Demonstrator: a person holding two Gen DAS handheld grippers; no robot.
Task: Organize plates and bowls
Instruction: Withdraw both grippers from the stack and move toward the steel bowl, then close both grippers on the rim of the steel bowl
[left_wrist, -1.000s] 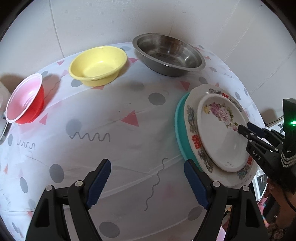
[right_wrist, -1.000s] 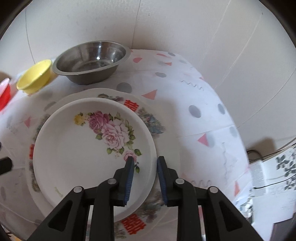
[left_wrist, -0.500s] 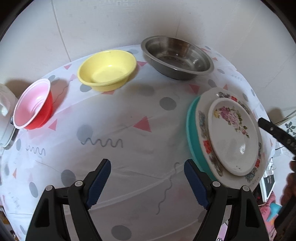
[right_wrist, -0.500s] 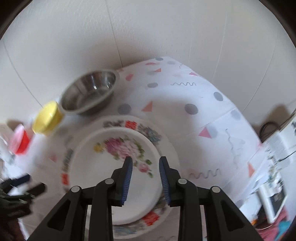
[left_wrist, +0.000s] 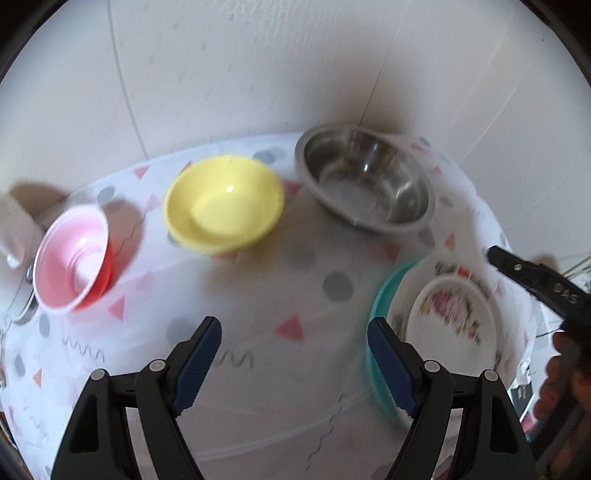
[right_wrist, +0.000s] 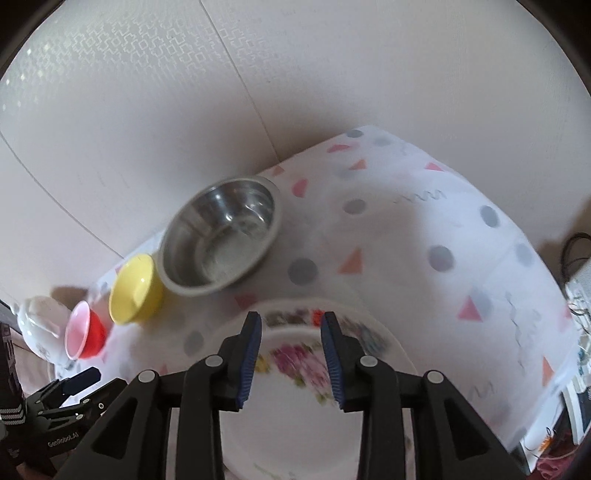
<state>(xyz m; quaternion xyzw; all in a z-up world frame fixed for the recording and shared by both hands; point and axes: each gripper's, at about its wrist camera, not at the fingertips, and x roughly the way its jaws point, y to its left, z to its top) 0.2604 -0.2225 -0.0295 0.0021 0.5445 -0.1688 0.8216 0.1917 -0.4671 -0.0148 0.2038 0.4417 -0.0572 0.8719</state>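
A stack of plates sits at the table's right: a small rose-patterned plate (left_wrist: 454, 325) on a larger patterned plate (left_wrist: 469, 277) on a teal plate (left_wrist: 380, 295). A steel bowl (left_wrist: 365, 188), a yellow bowl (left_wrist: 225, 203) and a red bowl (left_wrist: 74, 258) stand in a row at the back. My left gripper (left_wrist: 295, 365) is open and empty above the tablecloth. My right gripper (right_wrist: 291, 354) is open and empty, raised over the rose plate (right_wrist: 291, 369). The steel bowl (right_wrist: 221, 236), yellow bowl (right_wrist: 135, 290) and red bowl (right_wrist: 83, 336) also show there.
A white patterned tablecloth (left_wrist: 258, 280) covers the round table. White walls close in behind it. A white teapot (right_wrist: 37, 325) stands at the far left edge. Cables and clutter (right_wrist: 576, 291) lie off the table's right side.
My right gripper has opened, let go of the rose plate and lifted back from it. My left gripper has pulled back and tilted up, so the bowls look farther away.
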